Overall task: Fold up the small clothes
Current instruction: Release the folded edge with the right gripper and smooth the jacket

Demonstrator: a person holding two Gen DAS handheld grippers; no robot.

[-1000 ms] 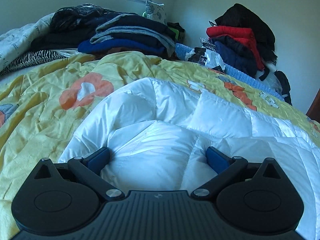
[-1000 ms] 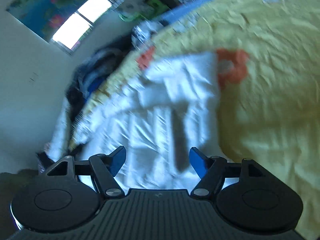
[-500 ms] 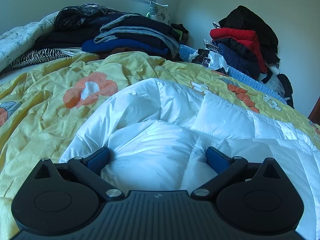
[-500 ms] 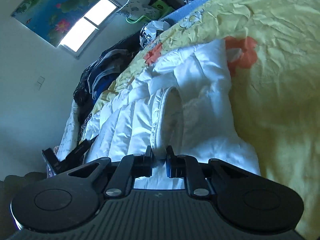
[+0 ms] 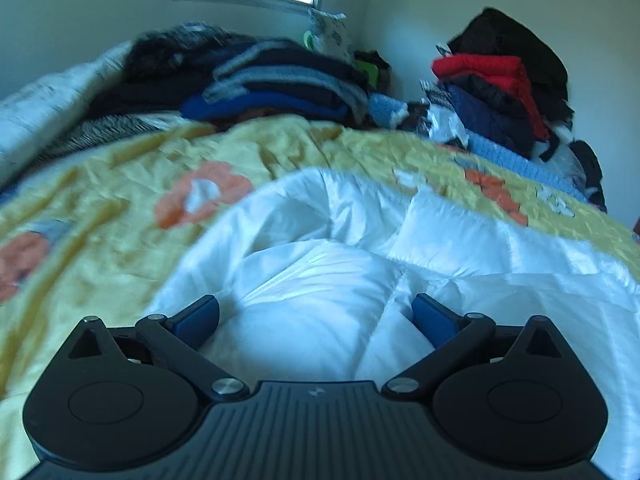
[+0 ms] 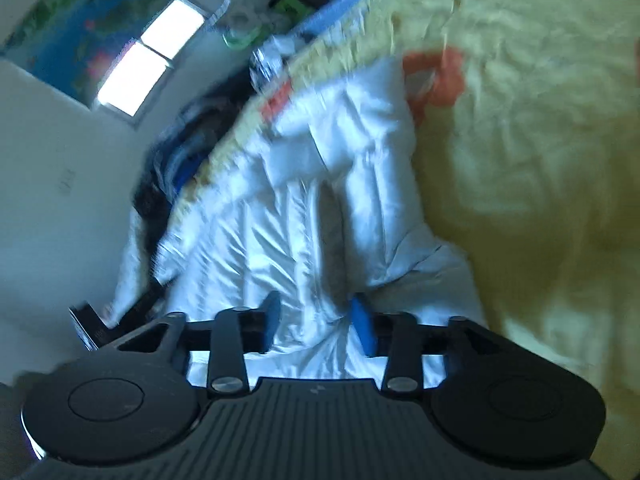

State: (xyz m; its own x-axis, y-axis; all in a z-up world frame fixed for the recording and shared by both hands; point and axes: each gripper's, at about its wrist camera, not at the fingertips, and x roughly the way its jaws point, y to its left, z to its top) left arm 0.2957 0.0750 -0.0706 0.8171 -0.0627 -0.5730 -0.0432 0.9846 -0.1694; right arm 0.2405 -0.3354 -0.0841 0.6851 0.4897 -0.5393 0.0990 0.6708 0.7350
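A crinkled yellow bedspread (image 5: 120, 216) with orange blotches covers the bed; a puffy, glossy white quilted jacket (image 5: 320, 280) lies across it near the bed's near edge; the left hand-held gripper (image 5: 316, 316) gapes wide around a padded bulge; the right hand-held gripper (image 6: 318, 320) stands part-open astride a fold, blurred.

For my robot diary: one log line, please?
left gripper: open | right gripper: open | white puffy jacket: on yellow quilt

Black ribbed left gripper (image 5: 316, 318) — 2 blue-padded fingers (image 5: 198, 315), silver pivot screws, round housings.
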